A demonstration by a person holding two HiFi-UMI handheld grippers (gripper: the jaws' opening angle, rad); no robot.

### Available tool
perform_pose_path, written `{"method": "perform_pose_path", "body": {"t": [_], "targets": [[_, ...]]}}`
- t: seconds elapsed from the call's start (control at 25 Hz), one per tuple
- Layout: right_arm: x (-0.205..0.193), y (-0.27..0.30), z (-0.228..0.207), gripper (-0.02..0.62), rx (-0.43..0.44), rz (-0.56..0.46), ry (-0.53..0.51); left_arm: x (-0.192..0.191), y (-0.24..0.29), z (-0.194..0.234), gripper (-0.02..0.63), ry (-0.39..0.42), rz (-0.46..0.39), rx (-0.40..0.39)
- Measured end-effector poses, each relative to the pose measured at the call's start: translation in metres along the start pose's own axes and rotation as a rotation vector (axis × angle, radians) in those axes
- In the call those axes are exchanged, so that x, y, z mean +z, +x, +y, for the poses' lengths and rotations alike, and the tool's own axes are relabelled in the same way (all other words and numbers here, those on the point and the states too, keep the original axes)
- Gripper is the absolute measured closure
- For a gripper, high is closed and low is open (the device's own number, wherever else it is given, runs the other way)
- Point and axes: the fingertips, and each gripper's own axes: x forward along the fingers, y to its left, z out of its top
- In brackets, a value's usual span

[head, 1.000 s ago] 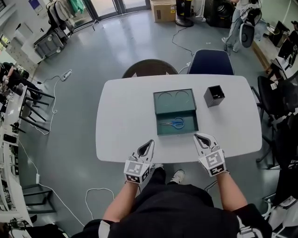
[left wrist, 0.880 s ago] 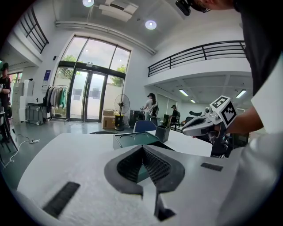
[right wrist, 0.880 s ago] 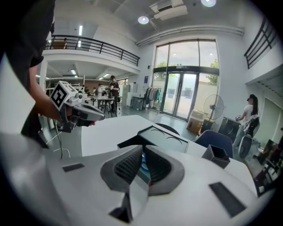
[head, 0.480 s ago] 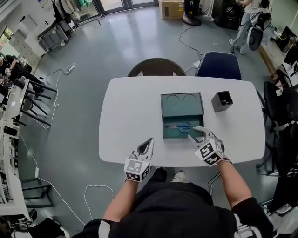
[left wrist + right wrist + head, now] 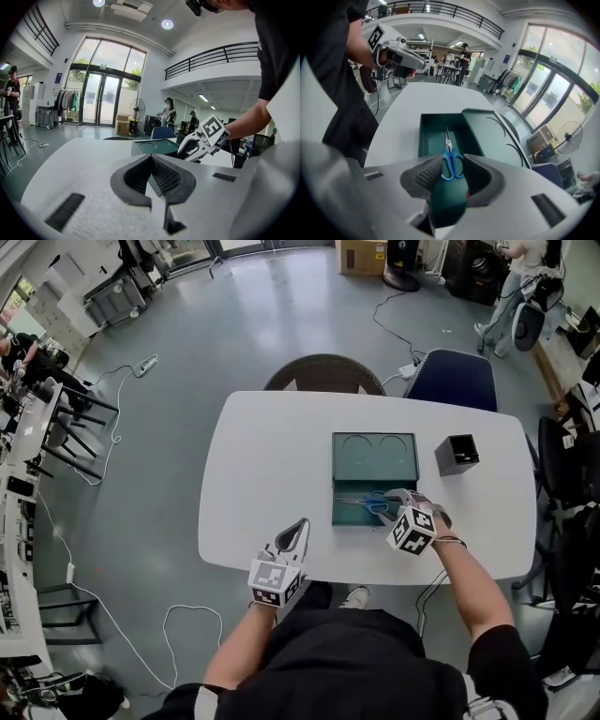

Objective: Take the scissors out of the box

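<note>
Two right gripper jaws are opening astride the scissors in the box (left gripper closed, empty).

We can read no words, numbers or brand names in any view. The blue sign beside the glass doors is too blurred, and the square markers carry only black-and-white patterns.

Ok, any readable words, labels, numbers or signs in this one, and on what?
No text here can be read.
Marker cube: black-and-white code pattern only, no letters.
Blue sign beside the glass doors: too small to read.
Scissors and green box: no print visible.
</note>
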Motion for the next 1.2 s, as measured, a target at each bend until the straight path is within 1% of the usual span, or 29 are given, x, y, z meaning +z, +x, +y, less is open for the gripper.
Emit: {"method": "perform_pose_path", "body": {"t": [0.16,0.32,0.52,0.76,0.88,1.04,1.2], "targets": [[-0.007,0.022,0.001,0.448,0.055,0.073,-0.091,0.0,0.0,0.008,0.595,-0.012,0.001,0.018],[-0.012,0.039,0.003,0.445,0.114,0.13,-0.135,0.001,-0.002,0.017,0.595,-0.016,0.004,0.042],[-0.02,0.054,0.01,0.439,0.174,0.184,-0.149,-0.006,-0.005,0.026,0.595,-0.025,0.002,0.048],[-0.026,0.067,0.01,0.44,0.192,0.215,-0.169,-0.01,-0.005,0.032,0.595,-0.043,0.01,0.071],[-0.029,0.071,0.013,0.468,0.211,0.23,-0.185,-0.013,-0.005,0.034,0.595,-0.046,0.015,0.073],[-0.023,0.066,0.017,0.497,0.239,0.231,-0.166,-0.012,-0.006,0.035,0.595,-0.047,0.008,0.066],[-0.022,0.066,0.018,0.502,0.231,0.235,-0.151,-0.005,-0.005,0.035,0.595,-0.042,0.008,0.07]]}}
